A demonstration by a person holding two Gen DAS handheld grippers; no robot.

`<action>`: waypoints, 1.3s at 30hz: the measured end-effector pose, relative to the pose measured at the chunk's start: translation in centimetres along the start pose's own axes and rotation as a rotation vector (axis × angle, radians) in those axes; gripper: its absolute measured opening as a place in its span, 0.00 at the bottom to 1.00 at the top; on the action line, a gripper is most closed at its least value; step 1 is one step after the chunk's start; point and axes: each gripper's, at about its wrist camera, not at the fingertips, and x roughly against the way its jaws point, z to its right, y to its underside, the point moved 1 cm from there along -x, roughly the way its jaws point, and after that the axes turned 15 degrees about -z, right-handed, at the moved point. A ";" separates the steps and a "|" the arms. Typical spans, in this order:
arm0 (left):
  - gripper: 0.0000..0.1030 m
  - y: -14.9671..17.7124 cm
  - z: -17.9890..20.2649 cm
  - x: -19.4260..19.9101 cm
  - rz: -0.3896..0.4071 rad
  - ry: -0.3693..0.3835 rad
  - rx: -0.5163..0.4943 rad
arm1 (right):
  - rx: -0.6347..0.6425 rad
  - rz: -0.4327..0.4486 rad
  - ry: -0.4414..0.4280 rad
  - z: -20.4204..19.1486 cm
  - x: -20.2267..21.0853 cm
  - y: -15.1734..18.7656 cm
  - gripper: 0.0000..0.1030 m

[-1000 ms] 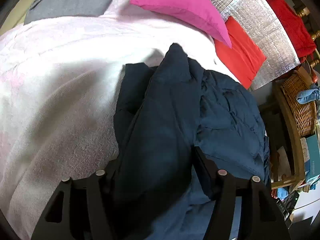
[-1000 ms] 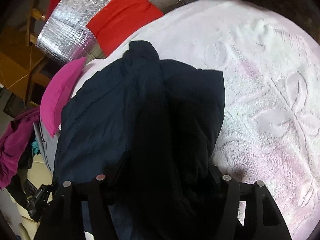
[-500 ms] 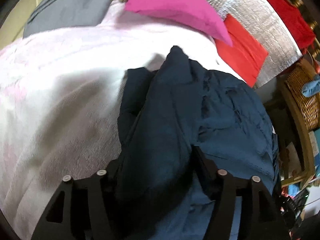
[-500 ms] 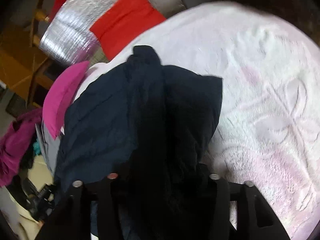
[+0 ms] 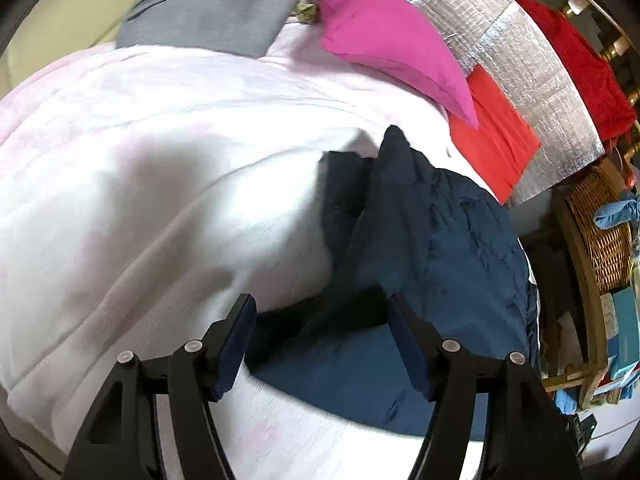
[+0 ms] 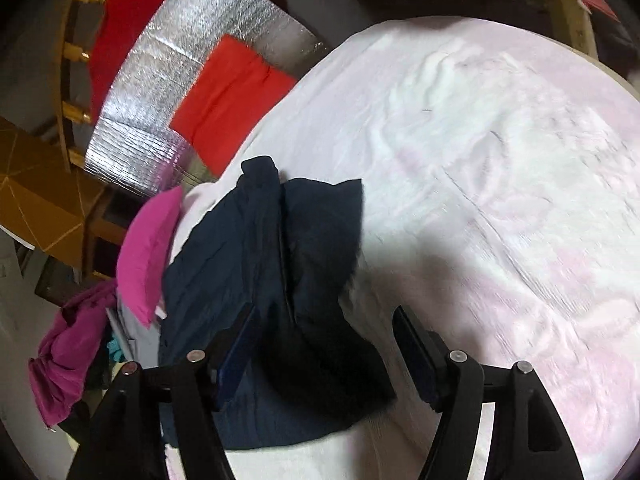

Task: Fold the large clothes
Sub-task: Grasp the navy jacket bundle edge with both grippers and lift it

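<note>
A dark navy garment point(image 5: 432, 256) lies bunched and partly folded on a pale pink-white bedspread point(image 5: 160, 184). It also shows in the right wrist view point(image 6: 264, 280). My left gripper point(image 5: 322, 320) is open just above the garment's near edge, holding nothing. My right gripper point(image 6: 324, 332) is open over the garment's near end, holding nothing. The garment's far end rises in a narrow ridge toward the pillows.
A magenta pillow point(image 5: 384, 44), a red cushion point(image 5: 496, 140), a silver foil sheet point(image 5: 516, 60) and a grey cloth point(image 5: 216, 4) lie at the bed's head. A wicker basket point(image 5: 600, 236) stands at the right. Magenta clothing point(image 6: 68, 344) hangs off the bed's side.
Both grippers let go of the navy garment, opened and drew back. The garment dropped onto the bedspread.
</note>
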 end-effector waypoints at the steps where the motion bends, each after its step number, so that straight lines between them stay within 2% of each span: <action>1: 0.68 0.7 -0.1 0.0 -0.013 0.011 -0.003 | -0.019 -0.005 -0.014 0.5 0.3 0.6 0.70; 5: 0.72 3.3 0.2 -0.6 -0.053 0.016 -0.033 | -0.057 -0.030 -0.055 1.2 0.6 2.3 0.72; 9: 0.72 5.4 -0.2 -1.4 -0.128 0.075 -0.040 | -0.062 -0.071 -0.067 1.4 0.0 3.5 0.74; 12: 0.72 5.5 -0.1 -2.0 -0.148 0.090 -0.022 | -0.075 -0.137 -0.081 1.2 -1.9 4.6 0.76; 15: 0.72 5.3 0.2 -2.5 -0.138 0.090 0.003 | -0.057 -0.159 -0.072 0.2 -3.8 4.9 0.76; 19: 0.72 4.9 1.0 -3.5 -0.113 0.055 0.026 | -0.100 -0.163 -0.104 -0.1 -6.4 4.9 0.76; 22: 0.72 4.4 2.1 -4.0 -0.070 0.047 0.006 | -0.089 -0.092 -0.106 -0.8 -6.7 4.7 0.77; 24: 0.72 4.3 2.8 -4.0 -0.035 0.036 -0.025 | -0.057 -0.040 -0.067 -1.5 -6.4 4.7 0.70; 25: 0.72 4.3 3.1 -3.8 -0.014 0.026 -0.042 | -0.036 -0.012 -0.040 -1.9 -6.2 4.8 0.59; 26: 0.72 4.5 3.7 -3.6 0.016 0.005 -0.069 | -0.014 0.011 -0.021 -2.3 -5.9 4.9 0.53; 28: 0.72 4.8 4.7 -3.6 0.043 -0.060 -0.122 | 0.020 0.037 0.009 -2.9 -5.6 5.2 0.51; 30: 0.72 5.1 5.4 -3.8 0.053 -0.115 -0.162 | 0.025 0.028 0.031 -2.9 -5.8 5.2 0.51; 34: 0.72 5.2 5.6 -3.7 0.063 -0.149 -0.190 | -0.025 -0.011 -0.003 -1.9 -6.1 5.0 0.51; 39: 0.72 5.5 6.1 -3.8 0.083 -0.198 -0.218 | -0.032 -0.010 -0.009 -1.5 -6.0 5.4 0.53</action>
